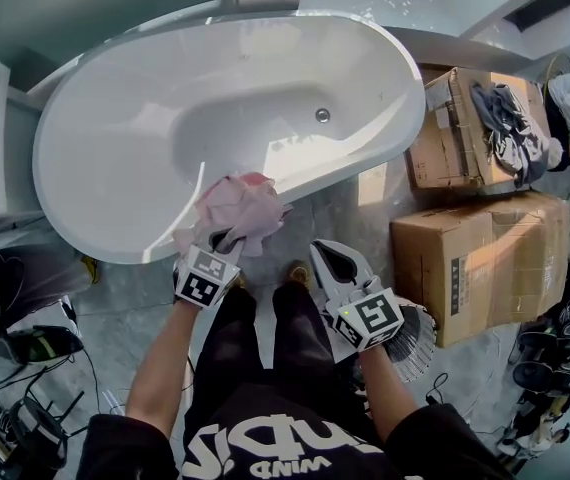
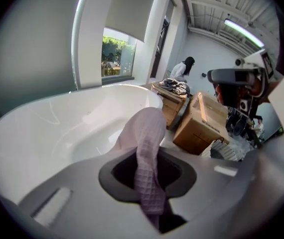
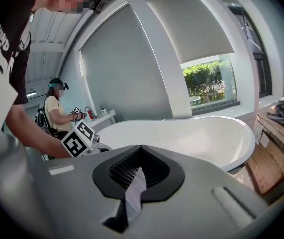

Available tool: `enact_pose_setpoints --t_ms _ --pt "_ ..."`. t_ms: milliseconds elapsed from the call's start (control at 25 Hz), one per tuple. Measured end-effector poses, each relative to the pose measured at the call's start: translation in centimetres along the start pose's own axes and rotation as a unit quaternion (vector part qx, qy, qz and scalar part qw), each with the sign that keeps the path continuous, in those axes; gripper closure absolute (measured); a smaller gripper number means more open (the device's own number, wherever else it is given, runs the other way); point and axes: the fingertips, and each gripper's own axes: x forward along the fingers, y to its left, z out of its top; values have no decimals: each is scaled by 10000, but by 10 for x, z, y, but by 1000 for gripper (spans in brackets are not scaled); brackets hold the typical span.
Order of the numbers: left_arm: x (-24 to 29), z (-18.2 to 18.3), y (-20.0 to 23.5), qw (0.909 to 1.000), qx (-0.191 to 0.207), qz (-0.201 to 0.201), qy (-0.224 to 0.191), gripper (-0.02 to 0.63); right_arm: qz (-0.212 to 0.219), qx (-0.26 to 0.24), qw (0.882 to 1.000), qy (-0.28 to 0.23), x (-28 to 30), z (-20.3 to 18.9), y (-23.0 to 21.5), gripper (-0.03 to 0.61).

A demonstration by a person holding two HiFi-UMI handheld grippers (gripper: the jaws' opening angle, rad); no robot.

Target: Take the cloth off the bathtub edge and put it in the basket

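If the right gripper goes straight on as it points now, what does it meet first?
Most likely the white oval bathtub, around its near rim, though depth is hard to judge.

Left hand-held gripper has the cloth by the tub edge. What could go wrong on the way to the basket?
1. The left hand-held gripper pinches only a narrow fold of the cloth; the rest bunches loose, so it might slip out.
2. The basket sits partly hidden under the right hand-held gripper, which could block the drop.
3. The loose cloth is over the bathtub rim and may drag there.
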Motion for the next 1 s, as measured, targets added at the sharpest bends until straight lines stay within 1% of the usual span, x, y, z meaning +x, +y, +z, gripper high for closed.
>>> enact_pose_setpoints --t_ms 160,320,520,680,800,1000 --pt "-36 29 -16 9996 30 -31 -280 566 40 41 10000 -70 -19 16 10 569" --pt "-74 50 -34 9983 240 -32 -523 566 27 57 9998 -200 -44 30 21 569" --pt "-118 74 -64 9963 173 -131 -834 566 22 -7 9992 -395 -71 50 34 569" --pt "-152 95 -87 9927 183 -222 -1172 568 72 -190 9979 -622 -90 70 52 569" --pt "-172 103 -100 9900 220 -343 -1348 566 41 -323 9964 -787 -103 79 65 569" --pt "-194 104 -117 9863 253 -454 -1566 566 -138 -394 9943 -982 -124 82 76 569"
